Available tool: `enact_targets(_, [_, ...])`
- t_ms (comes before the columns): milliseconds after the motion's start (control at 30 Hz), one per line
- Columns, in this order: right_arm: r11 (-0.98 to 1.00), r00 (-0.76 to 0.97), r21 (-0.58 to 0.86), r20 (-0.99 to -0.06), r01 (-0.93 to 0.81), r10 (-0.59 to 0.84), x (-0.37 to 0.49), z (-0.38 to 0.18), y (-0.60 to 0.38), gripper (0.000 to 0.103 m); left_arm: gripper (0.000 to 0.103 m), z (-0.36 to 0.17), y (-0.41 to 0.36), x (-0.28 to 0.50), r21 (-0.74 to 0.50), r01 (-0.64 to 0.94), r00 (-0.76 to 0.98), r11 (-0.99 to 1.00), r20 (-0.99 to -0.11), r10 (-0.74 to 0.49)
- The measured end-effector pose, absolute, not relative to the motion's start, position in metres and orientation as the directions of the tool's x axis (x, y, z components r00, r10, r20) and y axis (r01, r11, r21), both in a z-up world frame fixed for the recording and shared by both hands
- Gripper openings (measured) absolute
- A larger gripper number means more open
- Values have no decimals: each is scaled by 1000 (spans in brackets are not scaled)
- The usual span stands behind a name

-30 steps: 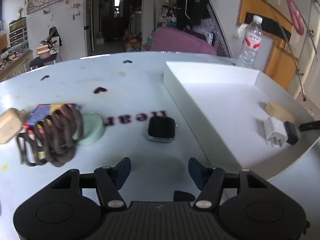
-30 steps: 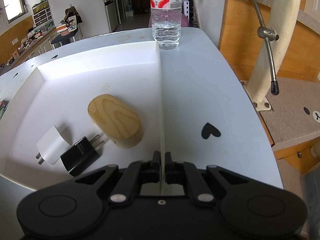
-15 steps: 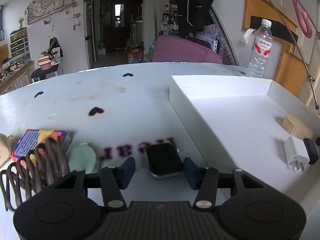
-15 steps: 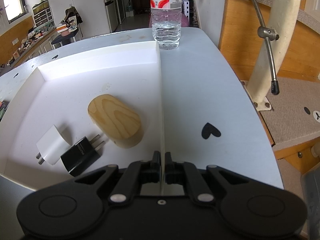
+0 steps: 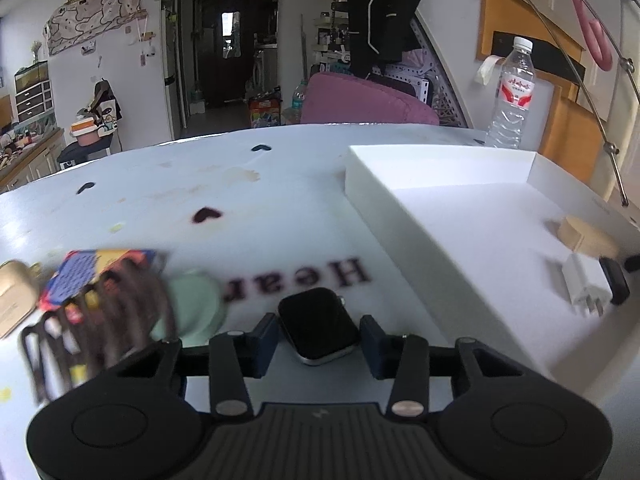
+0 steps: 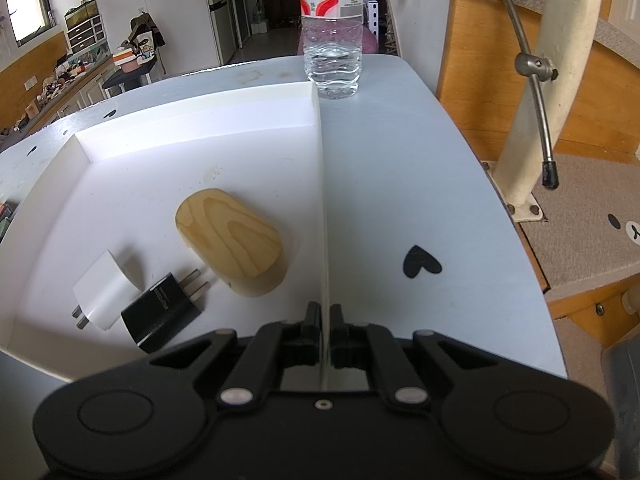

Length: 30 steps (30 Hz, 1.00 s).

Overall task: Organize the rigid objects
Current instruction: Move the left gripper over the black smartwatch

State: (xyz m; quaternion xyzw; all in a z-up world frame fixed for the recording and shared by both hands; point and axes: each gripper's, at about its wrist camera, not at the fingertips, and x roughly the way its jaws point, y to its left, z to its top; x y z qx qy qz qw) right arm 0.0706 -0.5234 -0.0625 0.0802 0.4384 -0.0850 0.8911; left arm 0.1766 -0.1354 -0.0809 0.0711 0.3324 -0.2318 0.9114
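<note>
While its jaws close around the smartwatch (image 5: 318, 326) lying face-up on the table (image 5: 248, 208), pads near its sides but contact unclear, the left gripper (image 5: 319, 342) tilts downward, and the right gripper (image 6: 325, 322), angled steeply down, stays clamped on the white tray's (image 6: 324, 216) right wall.

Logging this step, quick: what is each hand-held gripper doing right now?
Left hand-held gripper: jaws closing around the smartwatch, not clearly gripping yet.
Right hand-held gripper: shut on the white tray's wall.
</note>
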Motion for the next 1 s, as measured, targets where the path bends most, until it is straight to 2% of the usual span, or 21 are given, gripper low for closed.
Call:
enact_targets(233, [972, 601, 68, -795, 223, -82, 70, -63, -523, 4, 44, -75, -106, 159, -19, 386, 709, 922, -633, -310])
enact_targets(433, [972, 601, 67, -795, 224, -84, 70, -63, -523, 5, 43, -50, -104, 146, -24, 393, 740, 919, -585, -332])
enact_targets(467, [972, 601, 67, -795, 225, -84, 70, -63, -523, 5, 40, -48, -106, 145, -23, 401, 736, 916, -587, -338])
enact_targets(533, [972, 602, 67, -794, 225, -84, 70, -63, -523, 5, 15, -49, -110, 146, -27, 414, 718, 910, -605, -344])
enact_targets(733, [971, 603, 69, -793, 227, -85, 71, -63, -524, 5, 14, -66, -114, 146, -33, 414, 670, 910, -666, -329])
enact_targets(833, [972, 604, 71, -792, 226, -83, 70, -63, -524, 4, 22, -73, -113, 144, -36, 408, 665, 912, -673, -324])
enact_targets(900, [972, 605, 70, -792, 224, -82, 70, -63, -524, 4, 41, -73, -112, 145, -32, 399, 674, 916, -667, -317])
enact_targets(933, [972, 605, 70, -792, 224, -82, 70, -63, -524, 4, 46, -73, -112, 147, -31, 398, 678, 917, -663, -317])
enact_targets(1000, [972, 605, 70, -792, 224, -82, 70, -63, -524, 4, 64, -73, -112, 152, -34, 404, 682, 914, -654, -326])
